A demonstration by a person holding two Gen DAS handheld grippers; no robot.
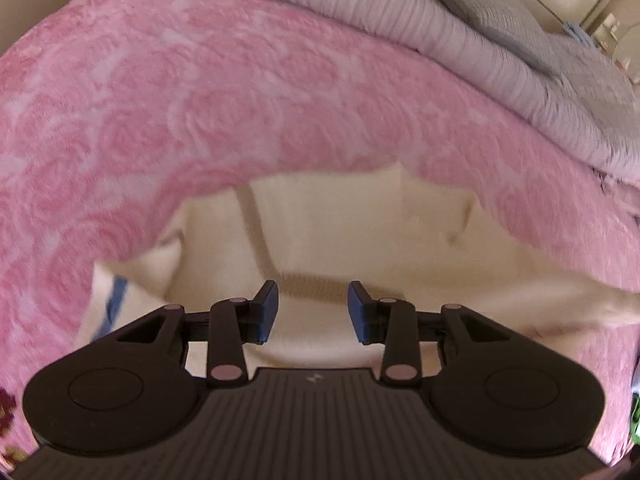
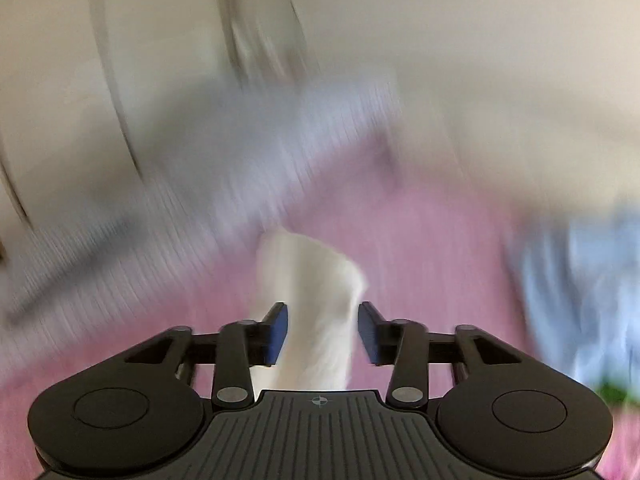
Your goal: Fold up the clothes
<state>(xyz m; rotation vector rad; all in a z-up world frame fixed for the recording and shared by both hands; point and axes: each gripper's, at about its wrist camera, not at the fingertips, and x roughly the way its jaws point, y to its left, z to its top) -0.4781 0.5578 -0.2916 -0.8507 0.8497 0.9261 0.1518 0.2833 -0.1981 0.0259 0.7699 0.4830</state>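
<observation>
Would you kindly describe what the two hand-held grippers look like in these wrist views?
Both look alike: the left hand-held gripper and right hand-held gripper have matte black bodies with ribbed tops, two round side housings, jointed black link arms with pale round pins, and blue finger pads. Each carries a small central mark. No cables or sleeves show.

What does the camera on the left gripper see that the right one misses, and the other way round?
Only the left wrist view shows the cream garment spread flat, with a blue stripe at its left edge, and the rose pattern of the pink blanket. Only the right wrist view, heavily blurred, shows a pale blue cloth and a pale wall. Both show pink bedding, a grey ribbed cover, cream fabric, and open jaws.
</observation>
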